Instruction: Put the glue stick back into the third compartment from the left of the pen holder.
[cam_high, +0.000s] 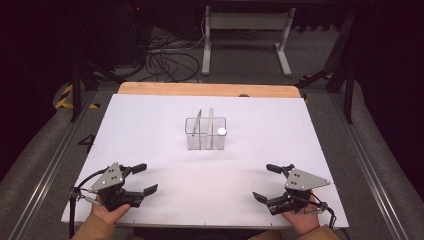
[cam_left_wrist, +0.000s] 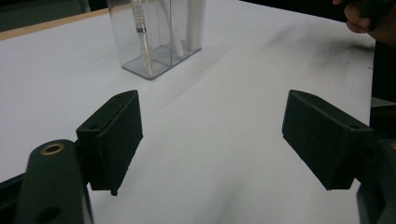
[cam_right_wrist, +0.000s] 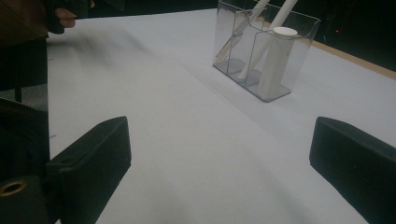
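Observation:
A clear plastic organiser (cam_high: 205, 133) with three compartments stands upright at the middle of the white table (cam_high: 150, 130). It holds a thin pen-like stick (cam_high: 198, 121), a white stick (cam_high: 210, 121) and a short white capped cylinder (cam_high: 221, 132). The organiser (cam_left_wrist: 154, 42) appears far ahead in the left gripper view, and the organiser (cam_right_wrist: 264, 51) with the white cylinder (cam_right_wrist: 275, 60) in the right gripper view. My left gripper (cam_high: 143, 179) rests near the front left edge, jaws wide apart and empty. At the front right, my right gripper (cam_high: 266, 182) is likewise open and empty.
The table's wooden far edge (cam_high: 207, 89) borders a floor with tangled cables (cam_high: 167, 60) and a white stand frame (cam_high: 245, 35). Dark metal frame legs (cam_high: 76, 90) stand at both sides. The other hand (cam_left_wrist: 369, 21) shows at the top right of the left gripper view.

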